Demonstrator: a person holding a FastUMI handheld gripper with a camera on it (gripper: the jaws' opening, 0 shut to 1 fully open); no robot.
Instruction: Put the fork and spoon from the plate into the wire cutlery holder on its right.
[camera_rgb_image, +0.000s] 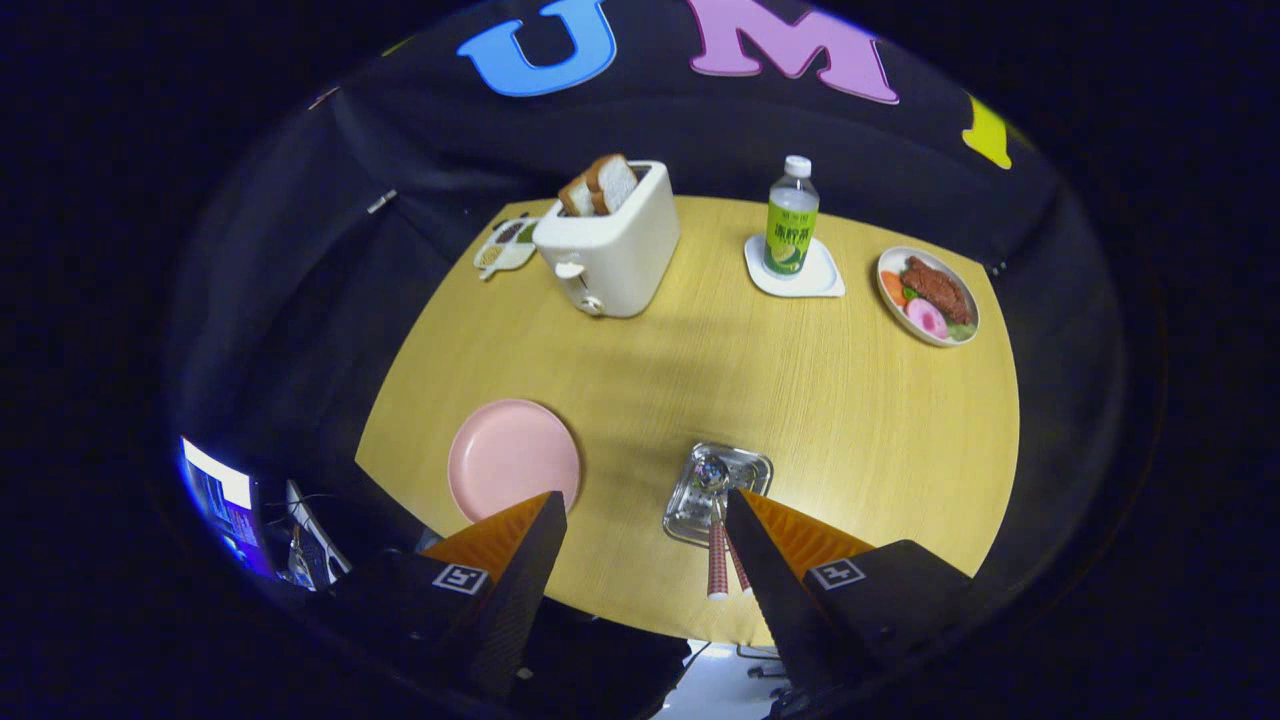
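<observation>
Round wooden table (700, 400); its near edge is cut off behind the gripper (645, 500), fingers spread apart, nothing between them. Toaster (610, 250) at far side. Pink plate (512, 458) bare, just ahead of left finger. Wire cutlery holder (715, 490) by right finger, partly hidden; fork and spoon (718, 555) inside, heads hard to distinguish.

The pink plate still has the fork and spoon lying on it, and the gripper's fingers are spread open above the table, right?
Not quite. In the gripper view the pink plate is bare; the fork and spoon lie in the metal holder to its right, handles sticking out over its near edge. The rest holds: the gripper has its fingers spread open above the table, holding nothing.
</observation>
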